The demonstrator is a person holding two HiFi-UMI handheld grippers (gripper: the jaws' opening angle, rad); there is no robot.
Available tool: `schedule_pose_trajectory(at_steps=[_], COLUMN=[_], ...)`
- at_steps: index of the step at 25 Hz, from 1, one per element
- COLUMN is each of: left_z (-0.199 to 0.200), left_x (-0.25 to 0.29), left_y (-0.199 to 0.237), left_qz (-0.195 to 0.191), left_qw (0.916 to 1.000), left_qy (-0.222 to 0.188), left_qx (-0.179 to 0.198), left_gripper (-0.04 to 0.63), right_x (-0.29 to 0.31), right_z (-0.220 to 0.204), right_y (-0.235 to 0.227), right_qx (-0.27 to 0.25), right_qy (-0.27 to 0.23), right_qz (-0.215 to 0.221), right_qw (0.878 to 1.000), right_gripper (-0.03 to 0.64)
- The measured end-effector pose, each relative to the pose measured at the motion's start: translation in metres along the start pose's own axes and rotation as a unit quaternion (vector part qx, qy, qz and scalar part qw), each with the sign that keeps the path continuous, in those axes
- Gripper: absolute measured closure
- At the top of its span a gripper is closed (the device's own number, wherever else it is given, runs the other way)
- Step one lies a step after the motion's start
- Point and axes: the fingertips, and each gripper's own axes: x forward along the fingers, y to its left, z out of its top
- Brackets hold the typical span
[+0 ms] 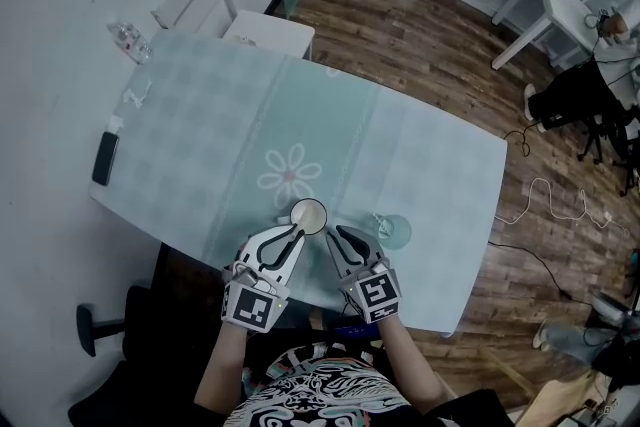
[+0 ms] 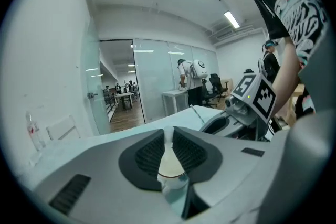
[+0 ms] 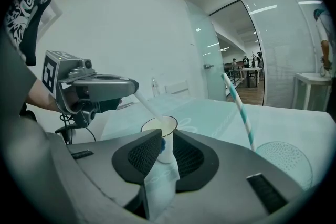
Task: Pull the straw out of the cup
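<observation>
Left hand-held gripper [image 1: 293, 233] clamped on a white straw [image 3: 146, 106], straw slanting, lower end inside the paper cup [image 1: 308, 215], right hand-held gripper [image 1: 333, 237] gripping that cup, near the tabletop [image 1: 200, 145] front edge

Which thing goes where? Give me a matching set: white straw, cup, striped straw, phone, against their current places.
Things:
1 white straw
2 cup
3 striped straw
4 phone

Places:
A at the left edge of the table
B gripped by the right gripper
C gripped by the left gripper
D free, right of the cup

Pairs: 1-C, 2-B, 3-D, 4-A
</observation>
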Motion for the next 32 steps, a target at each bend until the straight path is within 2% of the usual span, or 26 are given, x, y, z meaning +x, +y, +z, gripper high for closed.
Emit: schedule_pose_trajectory(at_steps=[5,8,13,19,24,29,32], left_z=[0.001,0.001,0.002,0.004,0.001,-0.001,0.000], left_x=[-0.010,-0.016,-0.021,-0.027,-0.031,-0.036,-0.040], left_y=[0.010,0.019,0.020,0.023,0.020,0.012,0.012], left_qz=[0.001,0.006,0.002,-0.006,-0.007,-0.014,-0.013], left_qw=[0.9952,0.9901,0.9845,0.9734,0.9672,0.9646,0.9562], left_qy=[-0.028,-0.053,-0.072,-0.099,-0.105,-0.106,-0.123], left_qx=[-0.093,-0.130,-0.160,-0.207,-0.231,-0.241,-0.265], left_gripper=[0.523,0.524,0.525,0.525,0.525,0.525,0.526], right_x=[-0.001,0.001,0.000,0.000,-0.002,-0.008,-0.008], right_z=[-0.003,0.000,-0.002,0.000,-0.001,-0.004,-0.001], right_y=[0.001,0.002,0.002,0.004,0.006,0.005,0.007], right_qx=[0.000,0.003,0.000,-0.001,-0.003,0.000,-0.001], right_qy=[0.003,-0.002,0.002,0.000,0.000,0.002,-0.002], right_qz=[0.000,-0.002,0.000,0.000,0.001,0.000,0.006], right_qw=[1.000,1.000,1.000,1.000,1.000,1.000,1.000], right_gripper=[0.554,0.554,0.554,0.554,0.554,0.554,0.554])
